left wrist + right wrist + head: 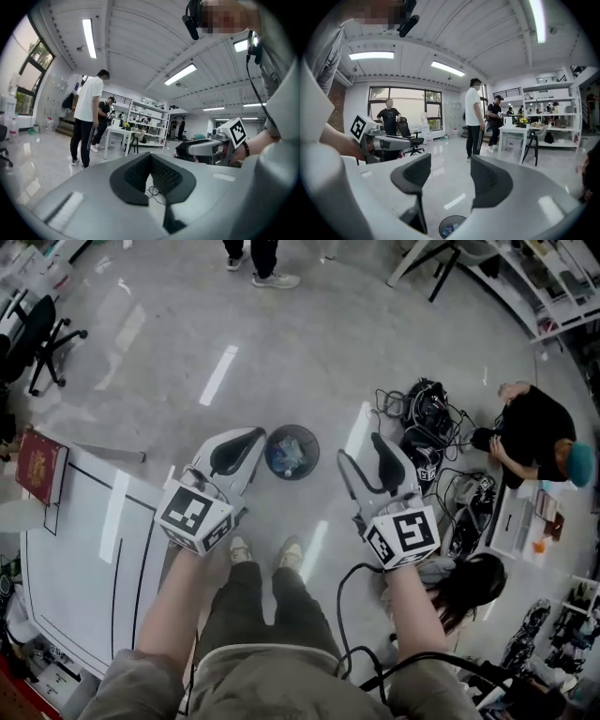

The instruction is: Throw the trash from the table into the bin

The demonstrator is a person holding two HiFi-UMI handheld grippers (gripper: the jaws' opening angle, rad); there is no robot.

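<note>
A round dark bin with blue and pale trash in it stands on the grey floor, seen between my two raised grippers; it also shows low in the right gripper view, bin. My left gripper is held level, its dark pads meeting at the tips with nothing between them; the same holds for the left gripper in its own view. My right gripper is open and holds nothing, with floor visible through the gap of the right gripper. The white table lies at the left. No trash shows on it.
A red book lies on the table's far corner. An office chair stands at the upper left. Cables and gear clutter the floor at right, beside a crouching person. Another person stands farther off.
</note>
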